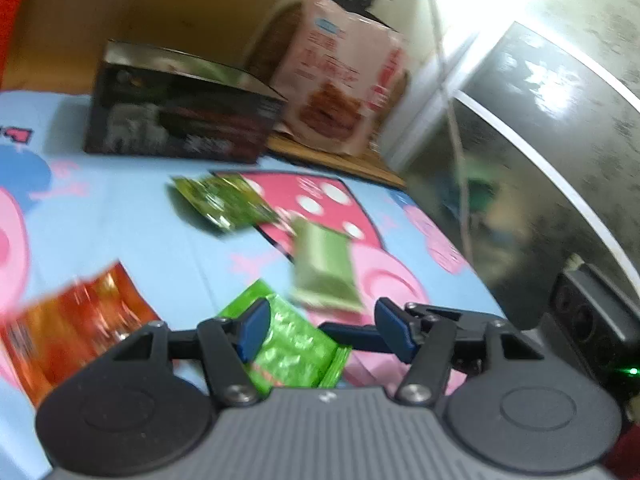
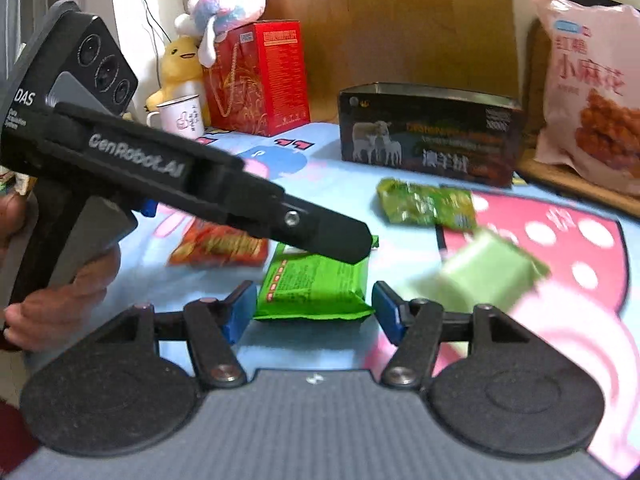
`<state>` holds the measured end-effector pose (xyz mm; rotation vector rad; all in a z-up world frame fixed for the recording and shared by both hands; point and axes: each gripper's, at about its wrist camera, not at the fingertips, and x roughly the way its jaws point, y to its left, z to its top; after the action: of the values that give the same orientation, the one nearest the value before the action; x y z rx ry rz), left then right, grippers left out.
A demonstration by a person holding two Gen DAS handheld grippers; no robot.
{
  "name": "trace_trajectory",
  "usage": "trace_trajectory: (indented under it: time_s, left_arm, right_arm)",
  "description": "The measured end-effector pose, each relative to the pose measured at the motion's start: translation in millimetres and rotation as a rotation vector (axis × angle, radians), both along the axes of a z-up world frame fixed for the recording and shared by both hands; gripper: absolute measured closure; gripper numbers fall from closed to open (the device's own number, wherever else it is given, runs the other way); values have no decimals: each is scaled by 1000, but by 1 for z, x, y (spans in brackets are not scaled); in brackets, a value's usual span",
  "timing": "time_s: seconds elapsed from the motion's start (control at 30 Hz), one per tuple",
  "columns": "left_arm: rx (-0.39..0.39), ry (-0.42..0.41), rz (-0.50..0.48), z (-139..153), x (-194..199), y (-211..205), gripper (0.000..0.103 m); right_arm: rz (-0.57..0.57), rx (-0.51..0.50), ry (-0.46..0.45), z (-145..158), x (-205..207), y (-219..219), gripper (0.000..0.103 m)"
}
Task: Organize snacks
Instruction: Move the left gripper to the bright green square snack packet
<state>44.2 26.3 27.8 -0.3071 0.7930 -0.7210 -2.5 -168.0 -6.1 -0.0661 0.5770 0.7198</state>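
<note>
Blur is smearing a pale green packet (image 2: 484, 276) right of centre, while both the left hand-held gripper (image 1: 320, 330) and right hand-held gripper (image 2: 314, 312) are hanging spread, pinching nothing, over a bright green packet (image 2: 316, 284).

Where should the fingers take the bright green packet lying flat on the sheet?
Grip the bright green packet across its long side edges, coming down from above at the near end. It lies flat and thin on the sheet, so only those edges give the fingers purchase.

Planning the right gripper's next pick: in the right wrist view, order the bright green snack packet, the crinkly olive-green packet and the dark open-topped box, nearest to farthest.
1. Bright green snack packet, just ahead, between the open right gripper fingers.
2. Crinkly olive-green packet, farther back, right of centre.
3. Dark open-topped box, at the back.
</note>
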Motion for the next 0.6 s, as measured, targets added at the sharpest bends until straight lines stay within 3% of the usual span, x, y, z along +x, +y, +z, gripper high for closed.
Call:
trace_trajectory:
  time_s: [0.23, 0.33, 0.53, 0.6]
  left_arm:
    - [-58, 28, 48, -2, -39, 29, 32]
    - [-50, 45, 88, -3, -40, 40, 30]
    - [-50, 82, 84, -12, -36, 37, 30]
    - [-50, 99, 63, -17, -35, 31, 36]
  right_arm:
    - [201, 11, -18, -10, -51, -12, 34]
    - [166, 22, -15, -9, -48, -14, 24]
    - [131, 14, -2, -11, -55, -18, 22]
    - [131, 4, -6, -11, -60, -18, 23]
